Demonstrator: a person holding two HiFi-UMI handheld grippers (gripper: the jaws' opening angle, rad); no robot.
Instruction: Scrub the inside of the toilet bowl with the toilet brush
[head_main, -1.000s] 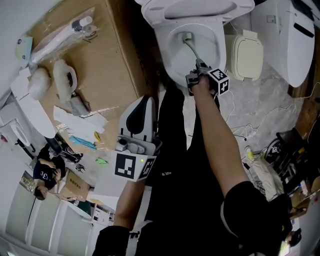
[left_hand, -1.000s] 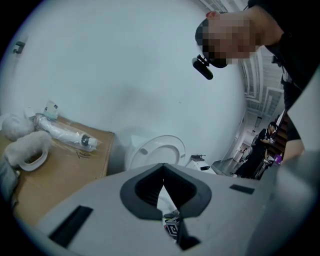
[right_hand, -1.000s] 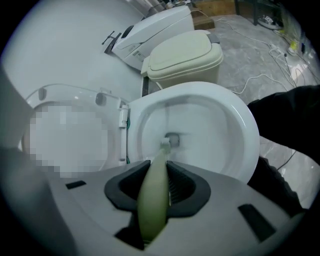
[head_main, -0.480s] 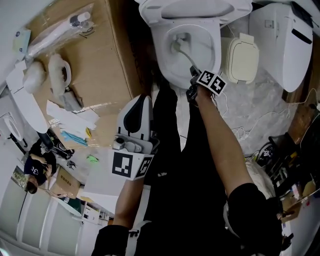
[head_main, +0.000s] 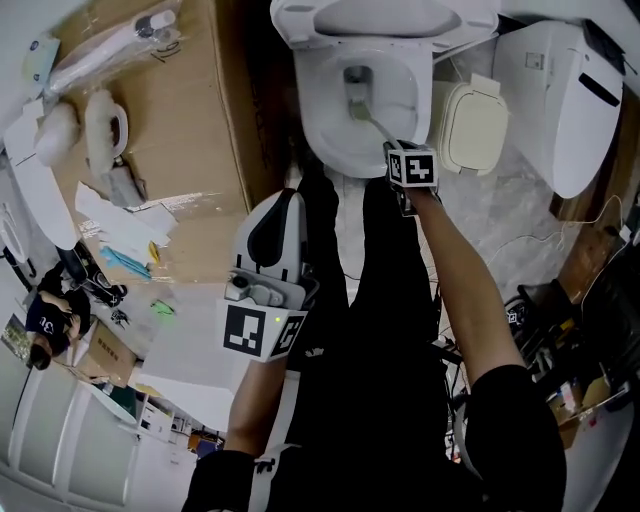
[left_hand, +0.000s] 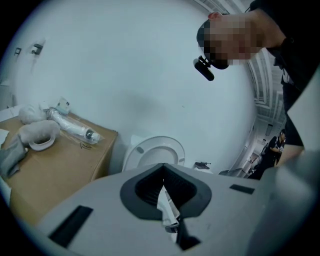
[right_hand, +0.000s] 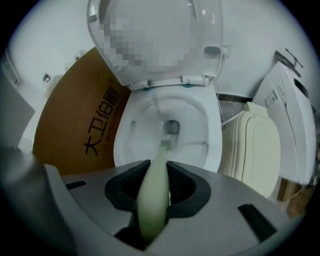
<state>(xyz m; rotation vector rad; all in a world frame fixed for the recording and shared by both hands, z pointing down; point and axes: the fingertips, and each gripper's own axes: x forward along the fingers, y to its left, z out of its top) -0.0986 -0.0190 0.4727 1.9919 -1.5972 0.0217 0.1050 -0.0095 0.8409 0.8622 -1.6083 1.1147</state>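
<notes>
While right hand-held gripper (head_main: 392, 148) grips it, toilet brush (head_main: 362, 112) reaches into bowl (head_main: 322, 125).

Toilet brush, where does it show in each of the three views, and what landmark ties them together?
Head view: toilet brush at top centre, slanting from the right gripper into the toilet bowl.
Left gripper view: not in it.
Right gripper view: bottom centre, clamped between the jaws, bristles pointing toward the bowl's drain.
Shared landmark: the cardboard box beside the toilet.
</notes>
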